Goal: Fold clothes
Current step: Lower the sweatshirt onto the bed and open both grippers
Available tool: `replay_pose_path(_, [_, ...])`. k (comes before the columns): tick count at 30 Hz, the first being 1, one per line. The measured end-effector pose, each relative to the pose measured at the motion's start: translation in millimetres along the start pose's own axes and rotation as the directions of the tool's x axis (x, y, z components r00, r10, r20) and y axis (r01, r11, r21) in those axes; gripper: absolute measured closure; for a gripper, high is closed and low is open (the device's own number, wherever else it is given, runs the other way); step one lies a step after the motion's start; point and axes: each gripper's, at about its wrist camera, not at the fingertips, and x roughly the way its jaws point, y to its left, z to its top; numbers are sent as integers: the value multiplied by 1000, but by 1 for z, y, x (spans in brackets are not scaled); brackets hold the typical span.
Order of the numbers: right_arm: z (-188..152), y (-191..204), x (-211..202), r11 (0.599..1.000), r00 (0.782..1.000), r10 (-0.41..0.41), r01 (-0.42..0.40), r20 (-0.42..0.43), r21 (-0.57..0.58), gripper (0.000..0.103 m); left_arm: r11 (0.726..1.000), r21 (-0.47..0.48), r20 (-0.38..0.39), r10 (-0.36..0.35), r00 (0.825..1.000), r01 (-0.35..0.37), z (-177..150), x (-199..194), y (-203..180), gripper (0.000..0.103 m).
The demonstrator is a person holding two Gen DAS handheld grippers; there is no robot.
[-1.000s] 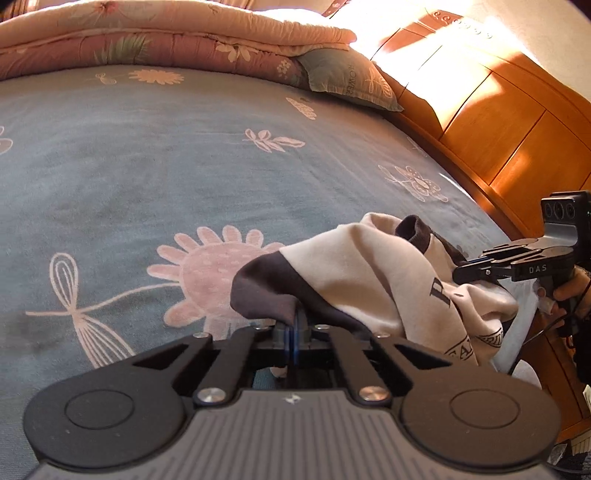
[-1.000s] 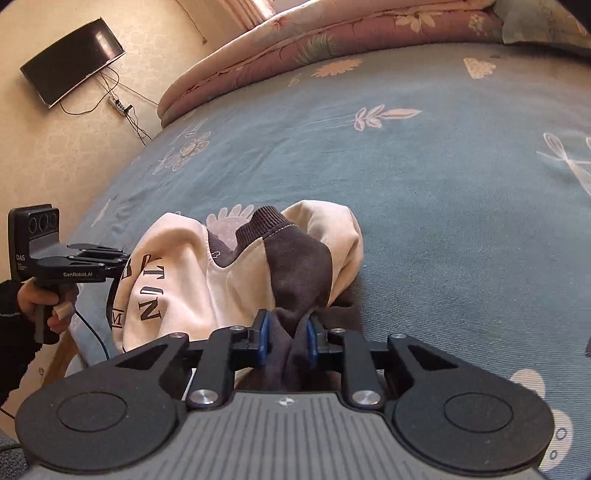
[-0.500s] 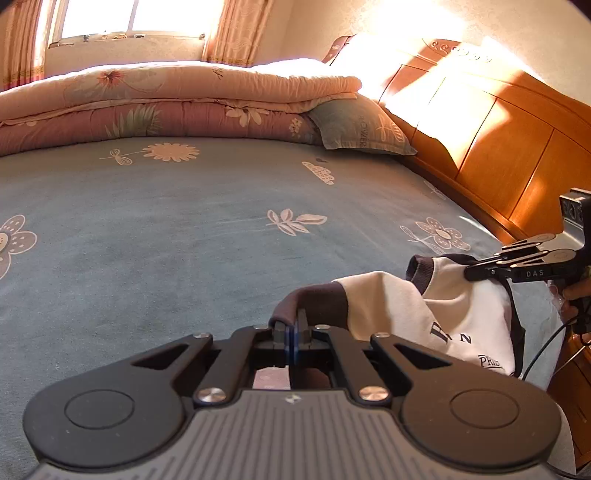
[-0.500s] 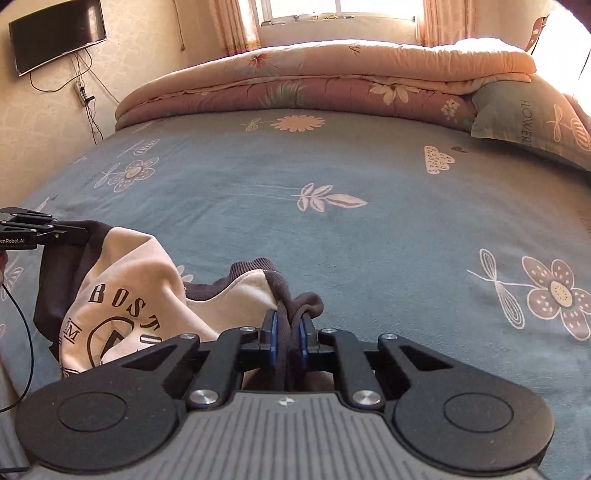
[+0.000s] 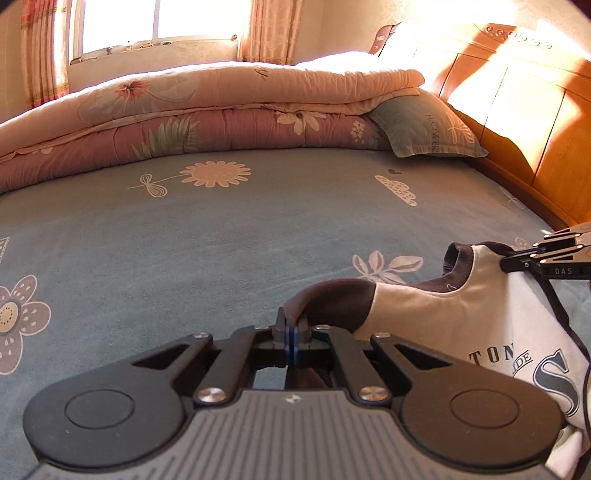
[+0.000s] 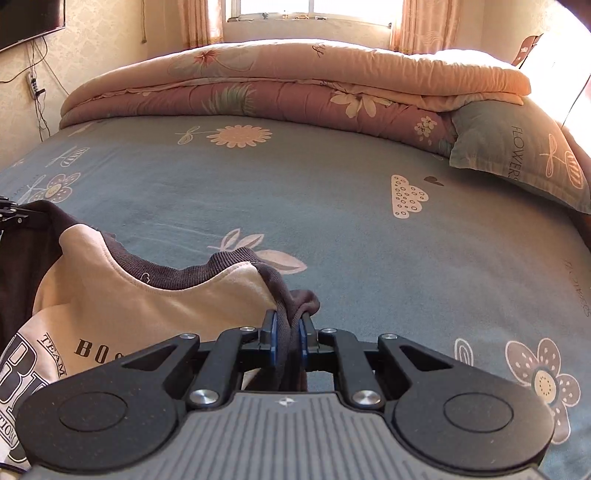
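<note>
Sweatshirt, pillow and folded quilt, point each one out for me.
sweatshirt (image 6: 155,306), right wrist view, on the cream chest panel below the collar.
pillow (image 6: 517,147), right wrist view, on its blue-green face near the lettering.
folded quilt (image 5: 229,92), left wrist view, on the peach upper layer.

Bright sunlight from the window, glare on the headboard, sharp focus, fisheye-curved edges.

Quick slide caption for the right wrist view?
Right claw pinching the cream sweatshirt's dark shoulder above the blue bedspread.
</note>
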Motion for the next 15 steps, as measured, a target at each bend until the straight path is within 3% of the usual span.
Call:
replay_pose_path(4, [1,-7,33,997,999,22,-18,-50,73,83,997,-72,-97,0,995,-7,-10,38,12,97])
replay_pose_path(7, [-12,-3,33,995,997,48,-43,-57,95,78,1000,-6,-128,23,992,-24,-28,35,5,96])
replay_pose_path(10, [-25,3,0,993,997,74,-71,-32,99,67,1000,-9,-136,5,991,-6,-41,13,5,89])
replay_pose_path(12, [-33,8,-24,991,996,92,-90,-14,101,62,1000,-24,-135,-12,991,9,-48,-8,6,79])
replay_pose_path(15, [-46,16,-58,989,993,114,-114,10,94,50,1000,-21,-138,-16,990,13,-64,-40,1,77])
